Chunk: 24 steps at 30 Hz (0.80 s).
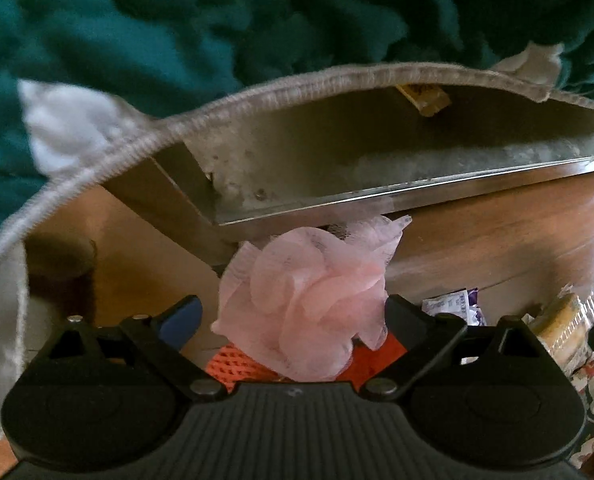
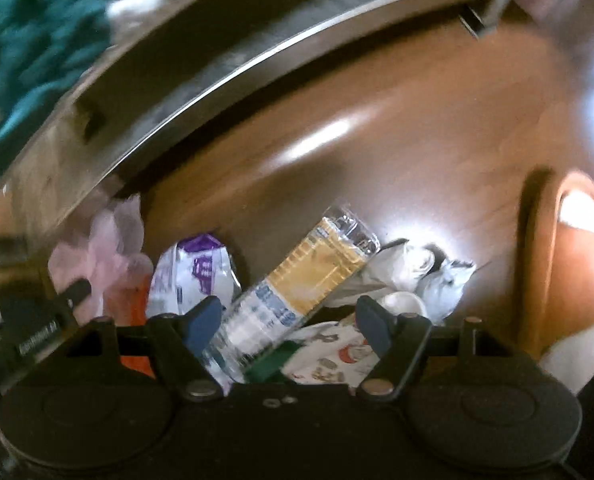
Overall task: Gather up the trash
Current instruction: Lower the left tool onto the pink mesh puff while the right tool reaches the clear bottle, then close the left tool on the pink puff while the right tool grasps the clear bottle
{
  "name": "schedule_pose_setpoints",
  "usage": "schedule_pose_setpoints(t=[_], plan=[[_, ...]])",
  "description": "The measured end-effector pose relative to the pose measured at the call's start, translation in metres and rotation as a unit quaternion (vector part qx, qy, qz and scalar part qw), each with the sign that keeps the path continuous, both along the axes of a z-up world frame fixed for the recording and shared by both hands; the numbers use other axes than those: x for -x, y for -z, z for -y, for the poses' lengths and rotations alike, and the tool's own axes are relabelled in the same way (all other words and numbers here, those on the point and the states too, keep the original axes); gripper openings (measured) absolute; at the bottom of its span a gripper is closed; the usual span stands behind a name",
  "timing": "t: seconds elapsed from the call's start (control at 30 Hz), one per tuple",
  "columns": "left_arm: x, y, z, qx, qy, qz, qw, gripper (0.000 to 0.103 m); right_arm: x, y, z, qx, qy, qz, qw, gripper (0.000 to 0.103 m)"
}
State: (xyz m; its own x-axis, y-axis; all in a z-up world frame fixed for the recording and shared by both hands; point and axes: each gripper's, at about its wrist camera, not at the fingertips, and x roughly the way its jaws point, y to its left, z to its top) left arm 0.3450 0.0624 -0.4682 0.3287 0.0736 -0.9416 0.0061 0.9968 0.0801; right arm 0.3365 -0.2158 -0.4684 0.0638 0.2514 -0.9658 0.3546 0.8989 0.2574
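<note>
Left wrist view: left gripper (image 1: 293, 316) points steeply down, fingers spread wide. A pink mesh bath pouf (image 1: 309, 300) sits between them, loose on the floor; whether the pads touch it cannot be told. Orange netting (image 1: 233, 362) lies under the pouf. Lower right of the frame holds a white-and-purple wrapper (image 1: 455, 304) and part of a clear plastic bottle with a yellow label (image 1: 565, 324).

Just behind the pouf runs a grey metal bed-frame rail (image 1: 377, 184) with a slanted leg at centre left, hemming it in. A grey-edged mattress hem (image 1: 297, 84) and a rumpled teal blanket (image 1: 137, 32) fill the upper frame. The floor is brown wood laminate (image 1: 497, 232), glossy with glare at right.

Right wrist view, blurred: right gripper (image 2: 285, 324) also has its fingers apart, with the bottle (image 2: 313, 276) lying diagonally between them, not clamped. Only this view shows crumpled white paper (image 2: 429, 268) right of the bottle, a printed white wrapper (image 2: 333, 356) under it, and a curved brown wooden piece (image 2: 537, 256) at far right. The pouf (image 2: 109, 248) appears at left.
</note>
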Motion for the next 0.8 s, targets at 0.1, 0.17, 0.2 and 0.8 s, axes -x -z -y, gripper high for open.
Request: schedule_pose_setpoints(t=[0.1, 0.17, 0.2, 0.8], plan=[[-0.002, 0.006, 0.0, 0.009, -0.001, -0.006, 0.9999, 0.09, -0.003, 0.013, -0.001, -0.003, 0.026, -0.009, 1.0, 0.073], [-0.005, 0.015, 0.0, 0.018, -0.006, -0.011, 0.9998, 0.083, -0.003, 0.02, 0.004, -0.007, 0.061, -0.01, 0.998, 0.075], [-0.005, 0.017, -0.001, 0.024, -0.01, -0.012, 0.9996, 0.077, -0.004, 0.025, 0.006, -0.006, 0.077, -0.016, 0.997, 0.075], [-0.001, 0.001, -0.014, 0.054, -0.015, -0.03, 0.998, 0.025, -0.007, 0.03, 0.007, 0.02, 0.074, -0.026, 0.997, 0.0]])
